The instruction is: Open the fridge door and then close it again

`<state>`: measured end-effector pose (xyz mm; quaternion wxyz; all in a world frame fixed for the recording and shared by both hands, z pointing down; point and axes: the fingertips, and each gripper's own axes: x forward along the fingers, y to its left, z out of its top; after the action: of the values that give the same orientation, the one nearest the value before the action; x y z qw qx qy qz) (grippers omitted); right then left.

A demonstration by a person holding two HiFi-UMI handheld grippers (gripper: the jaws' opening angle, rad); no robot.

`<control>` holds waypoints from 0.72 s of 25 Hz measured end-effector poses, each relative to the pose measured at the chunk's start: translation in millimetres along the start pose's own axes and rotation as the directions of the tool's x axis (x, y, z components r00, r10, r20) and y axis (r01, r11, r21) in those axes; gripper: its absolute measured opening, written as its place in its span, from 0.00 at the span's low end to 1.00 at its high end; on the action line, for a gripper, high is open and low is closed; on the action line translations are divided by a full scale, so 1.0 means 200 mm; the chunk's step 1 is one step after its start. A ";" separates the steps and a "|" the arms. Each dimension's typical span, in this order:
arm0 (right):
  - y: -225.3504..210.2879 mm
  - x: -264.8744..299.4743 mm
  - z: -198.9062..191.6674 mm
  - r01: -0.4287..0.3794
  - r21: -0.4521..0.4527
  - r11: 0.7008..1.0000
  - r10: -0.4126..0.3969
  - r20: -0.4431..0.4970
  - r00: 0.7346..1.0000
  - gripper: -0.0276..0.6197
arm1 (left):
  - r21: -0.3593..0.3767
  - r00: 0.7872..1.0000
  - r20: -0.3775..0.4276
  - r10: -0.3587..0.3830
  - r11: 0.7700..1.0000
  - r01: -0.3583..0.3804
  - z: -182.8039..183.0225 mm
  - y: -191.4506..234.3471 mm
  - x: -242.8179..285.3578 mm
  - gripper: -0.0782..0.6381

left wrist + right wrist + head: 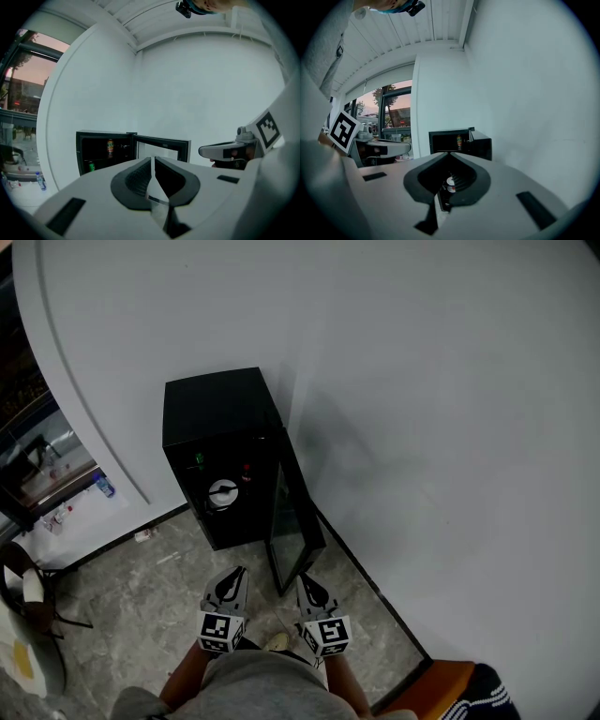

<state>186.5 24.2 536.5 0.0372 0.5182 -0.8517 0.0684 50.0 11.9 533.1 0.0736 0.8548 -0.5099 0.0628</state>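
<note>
Ceiling (417, 28) above fridge (459, 143) — gripper views only

The grey marbled floor (141, 587) carries 1 black fridge (220, 427) against the wall. A small pale object (142, 535) lies left of it.

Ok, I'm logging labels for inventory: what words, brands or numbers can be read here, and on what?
None can be read.
Cans in the fridge: labels too small.
Marker cubes: black-and-white square patterns, no letters.
No brand shows on the fridge itself.
</note>
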 end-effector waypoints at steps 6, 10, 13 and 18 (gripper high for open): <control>-0.01 -0.01 0.00 0.012 0.001 1.000 -0.012 -0.002 1.000 0.08 | -0.014 1.000 0.000 -0.016 1.000 0.016 0.00 -0.02 0.01 0.15; -0.03 -0.03 0.00 0.025 0.003 1.000 -0.025 -0.003 1.000 0.08 | -0.018 1.000 -0.008 -0.022 1.000 0.022 -0.02 -0.03 0.01 0.15; -0.07 -0.05 -0.01 0.044 0.001 0.999 -0.044 0.001 0.999 0.08 | -0.019 1.000 -0.009 -0.024 1.000 0.024 -0.03 -0.03 0.01 0.15; -0.16 -0.06 0.02 0.078 -0.036 0.996 -0.077 0.014 0.997 0.08 | -0.025 0.999 -0.017 -0.032 0.999 0.031 -0.03 -0.05 0.02 0.15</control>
<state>221.3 19.9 533.0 0.0440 0.5506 -0.8323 0.0478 60.4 13.8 539.6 0.0895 0.8612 -0.4964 0.0628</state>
